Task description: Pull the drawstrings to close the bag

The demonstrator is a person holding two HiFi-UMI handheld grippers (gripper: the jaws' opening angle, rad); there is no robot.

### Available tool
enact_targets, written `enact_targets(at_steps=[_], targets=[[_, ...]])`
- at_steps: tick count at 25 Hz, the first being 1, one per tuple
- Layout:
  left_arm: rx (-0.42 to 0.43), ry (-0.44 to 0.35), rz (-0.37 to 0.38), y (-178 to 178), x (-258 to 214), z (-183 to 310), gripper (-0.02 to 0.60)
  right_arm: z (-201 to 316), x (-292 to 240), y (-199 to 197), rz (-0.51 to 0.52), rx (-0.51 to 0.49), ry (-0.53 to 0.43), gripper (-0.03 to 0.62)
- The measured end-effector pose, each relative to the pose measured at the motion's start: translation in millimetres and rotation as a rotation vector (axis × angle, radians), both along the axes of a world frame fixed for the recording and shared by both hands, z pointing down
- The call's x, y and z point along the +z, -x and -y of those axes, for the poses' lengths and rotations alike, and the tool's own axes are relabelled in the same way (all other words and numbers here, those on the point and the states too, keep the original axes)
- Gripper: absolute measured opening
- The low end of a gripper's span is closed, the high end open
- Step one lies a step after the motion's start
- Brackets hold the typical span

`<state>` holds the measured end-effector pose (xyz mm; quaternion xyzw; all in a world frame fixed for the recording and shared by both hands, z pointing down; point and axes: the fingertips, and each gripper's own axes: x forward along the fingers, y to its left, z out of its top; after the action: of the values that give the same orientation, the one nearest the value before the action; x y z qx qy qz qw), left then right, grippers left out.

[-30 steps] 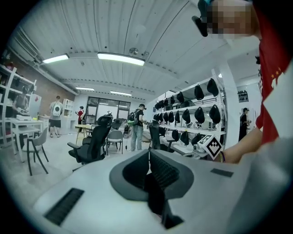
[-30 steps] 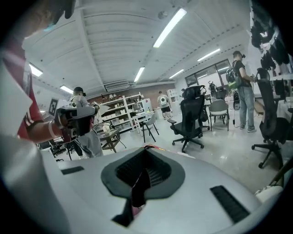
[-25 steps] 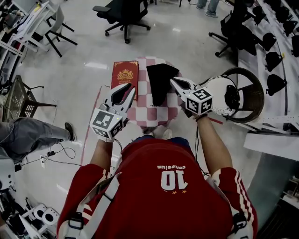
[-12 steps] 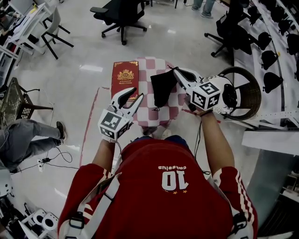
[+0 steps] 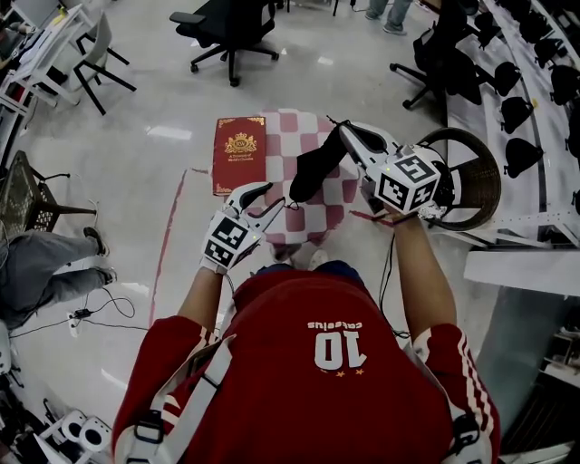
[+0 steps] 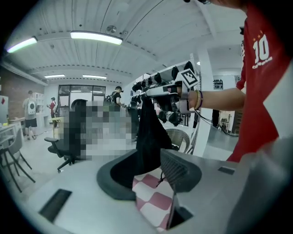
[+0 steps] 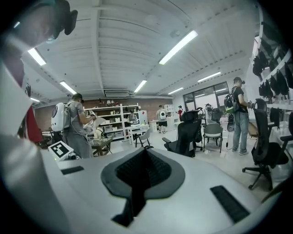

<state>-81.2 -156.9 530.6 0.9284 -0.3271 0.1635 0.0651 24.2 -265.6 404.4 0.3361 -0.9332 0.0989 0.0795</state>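
A black drawstring bag (image 5: pixel 313 168) hangs over the small table with the red-and-white checked cloth (image 5: pixel 317 204). My right gripper (image 5: pixel 343 130) holds it up by its top. In the right gripper view that gripper (image 7: pixel 143 153) is shut on a black strip of the bag's drawstring (image 7: pixel 134 196). My left gripper (image 5: pixel 272 196) is lower and to the left, near the table's front edge. Its jaws are opening and nothing is pressed between them. In the left gripper view the bag (image 6: pixel 149 137) hangs beyond the left gripper (image 6: pixel 151 178), and a thin cord end (image 6: pixel 160 179) dangles by the right-hand jaw.
A red book (image 5: pixel 239 154) lies on the table's left side. A round wicker basket (image 5: pixel 480 181) stands to the right. Office chairs (image 5: pixel 222 23) stand behind the table. A red tape line (image 5: pixel 168 245) runs along the floor at the left. People stand in the background.
The right gripper has lifted the bag from lying flat on the table. The left gripper has drawn back toward the front edge and opened its jaws.
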Motion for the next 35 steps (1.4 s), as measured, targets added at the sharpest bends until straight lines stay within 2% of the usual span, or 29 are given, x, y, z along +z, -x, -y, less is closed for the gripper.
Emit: enact_targets(at_steps=[4, 9, 13, 24, 31, 35], targets=[[0.037, 0.02, 0.046, -2, 14, -5, 0.156, -3, -7, 2, 0.018, -0.006, -0.006, 0.017], [0.077, 0.06, 0.061, -14, 27, -11, 0.156, -4, -18, 2, 0.032, -0.007, -0.022, 0.017], [0.103, 0.104, 0.032, -26, 33, -14, 0.156, -5, -27, 2, 0.055, -0.01, -0.025, 0.017], [0.19, 0.154, -0.065, -74, 32, -28, 0.153, -20, -42, 1, 0.067, -0.008, -0.051, 0.017], [0.183, 0.165, -0.092, -88, 26, -27, 0.047, -26, -47, -11, 0.092, 0.015, -0.057, 0.017], [0.18, 0.178, -0.098, -89, 26, -28, 0.025, -26, -48, -20, 0.107, 0.033, -0.057, 0.017]])
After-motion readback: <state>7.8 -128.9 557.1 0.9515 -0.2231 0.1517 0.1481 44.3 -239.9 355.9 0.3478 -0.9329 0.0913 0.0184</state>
